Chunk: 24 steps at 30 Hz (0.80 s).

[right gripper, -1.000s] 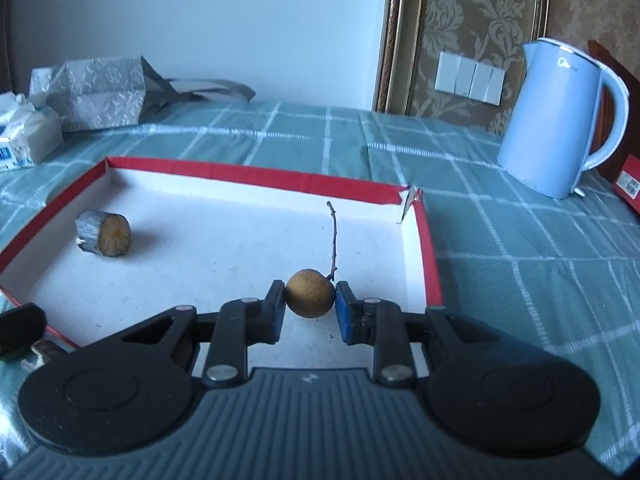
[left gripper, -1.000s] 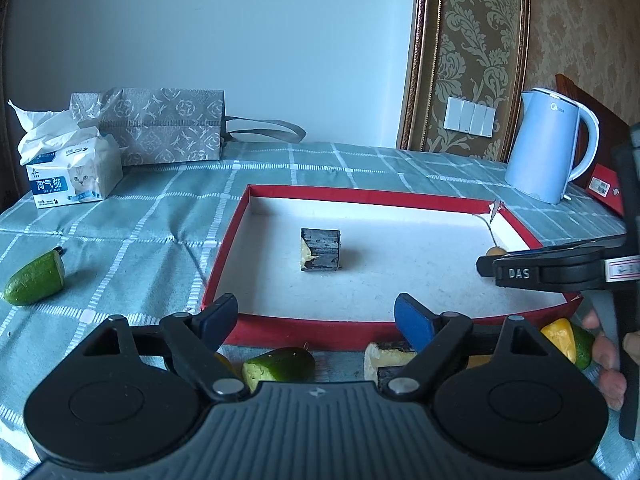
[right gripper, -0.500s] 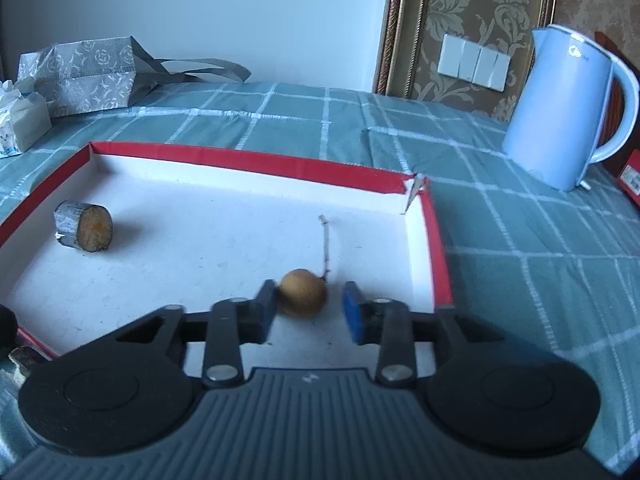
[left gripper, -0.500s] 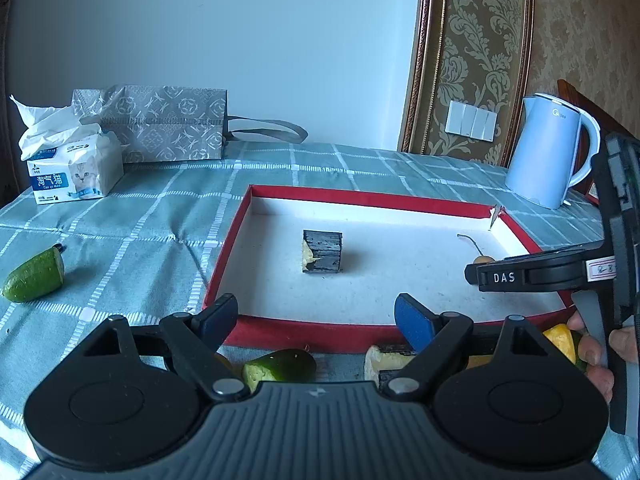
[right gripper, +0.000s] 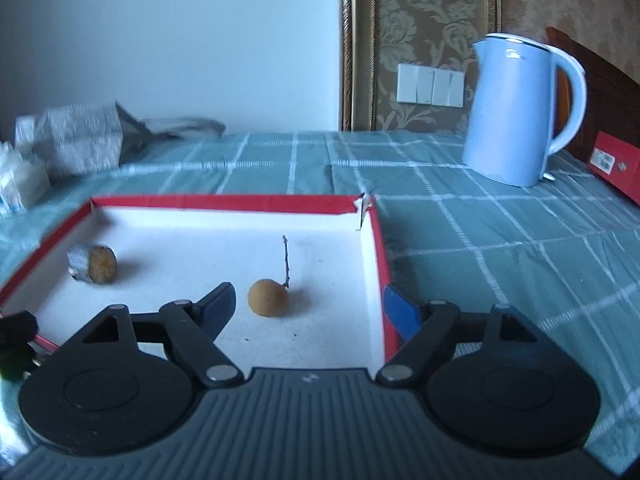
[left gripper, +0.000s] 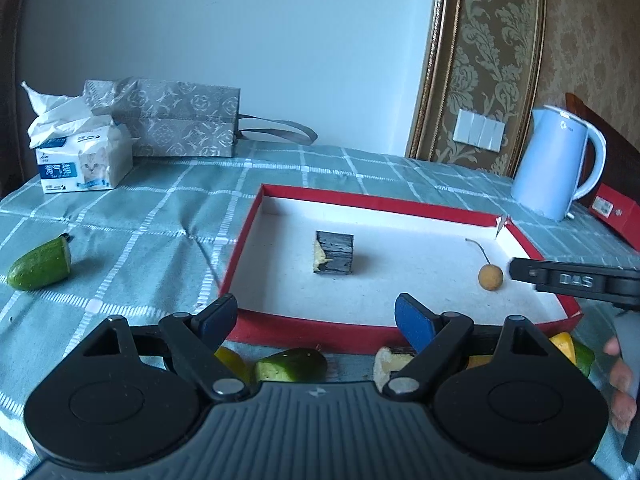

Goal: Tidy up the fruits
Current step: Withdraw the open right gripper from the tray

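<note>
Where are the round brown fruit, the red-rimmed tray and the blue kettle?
round brown fruit (right gripper: 267, 297), right wrist view, middle of its skin.
red-rimmed tray (right gripper: 224, 201), right wrist view, far rim.
blue kettle (right gripper: 510, 120), right wrist view, body.

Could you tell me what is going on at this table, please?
A person holding two grippers is sorting fruit into a red-rimmed tray. The right gripper, jaws open, sits just behind a small brown fruit lying in the tray near a dark-skinned chunk. The left gripper hovers open over cut pieces outside the tray.
</note>
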Each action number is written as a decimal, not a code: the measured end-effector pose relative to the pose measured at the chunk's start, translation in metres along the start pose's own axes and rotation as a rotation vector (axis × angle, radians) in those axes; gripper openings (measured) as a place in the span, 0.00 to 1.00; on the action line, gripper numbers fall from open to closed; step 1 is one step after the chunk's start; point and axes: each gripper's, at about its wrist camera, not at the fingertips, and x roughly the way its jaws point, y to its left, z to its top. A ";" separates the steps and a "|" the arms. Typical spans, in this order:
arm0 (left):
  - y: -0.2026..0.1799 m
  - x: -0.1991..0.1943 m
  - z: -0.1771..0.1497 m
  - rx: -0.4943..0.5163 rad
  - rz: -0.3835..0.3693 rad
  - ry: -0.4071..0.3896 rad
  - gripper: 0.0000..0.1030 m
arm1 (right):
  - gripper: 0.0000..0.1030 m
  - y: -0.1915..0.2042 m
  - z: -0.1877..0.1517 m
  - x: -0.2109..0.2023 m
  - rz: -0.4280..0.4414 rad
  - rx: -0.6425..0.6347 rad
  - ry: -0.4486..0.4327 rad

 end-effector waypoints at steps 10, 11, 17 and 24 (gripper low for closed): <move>0.048 -0.044 -0.015 -0.093 0.024 -0.077 0.85 | 0.94 -0.025 -0.022 -0.053 -0.053 0.120 -0.195; 0.052 -0.046 -0.016 -0.096 0.031 -0.080 0.86 | 0.95 -0.026 -0.023 -0.058 -0.057 0.125 -0.219; 0.064 -0.057 -0.024 -0.063 0.063 -0.084 0.88 | 1.00 -0.029 -0.029 -0.078 -0.073 0.112 -0.347; 0.059 -0.061 -0.034 0.085 0.147 -0.092 0.88 | 1.00 -0.032 -0.035 -0.079 -0.068 0.137 -0.317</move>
